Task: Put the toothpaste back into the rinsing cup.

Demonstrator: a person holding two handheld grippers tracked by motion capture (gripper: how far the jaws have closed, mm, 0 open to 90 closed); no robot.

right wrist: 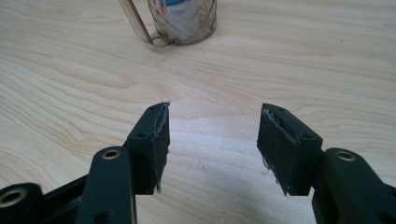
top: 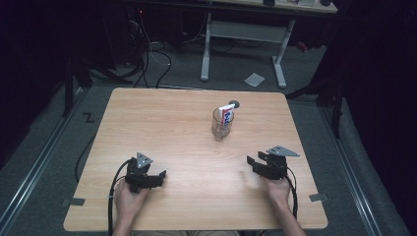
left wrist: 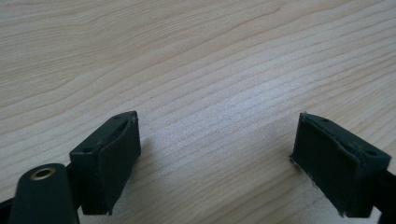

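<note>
A clear glass mug (top: 221, 127) stands on the wooden table (top: 162, 118) past its middle, with a white, red and blue tube (top: 226, 116) upright inside it. The mug's base and handle (right wrist: 184, 25) appear at the top of the right gripper view. My right gripper (top: 253, 162) sits low over the table at the near right, jaws apart with nothing between them (right wrist: 212, 140). My left gripper (top: 158, 178) rests at the near left, a hand around its body, jaws wide apart over bare wood (left wrist: 217, 154).
A small dark disc (top: 234, 103) lies on the table just behind the mug. Beyond the far edge stand a white desk frame (top: 243, 34), cables (top: 147, 59) and a sheet of paper (top: 254, 79) on the grey floor.
</note>
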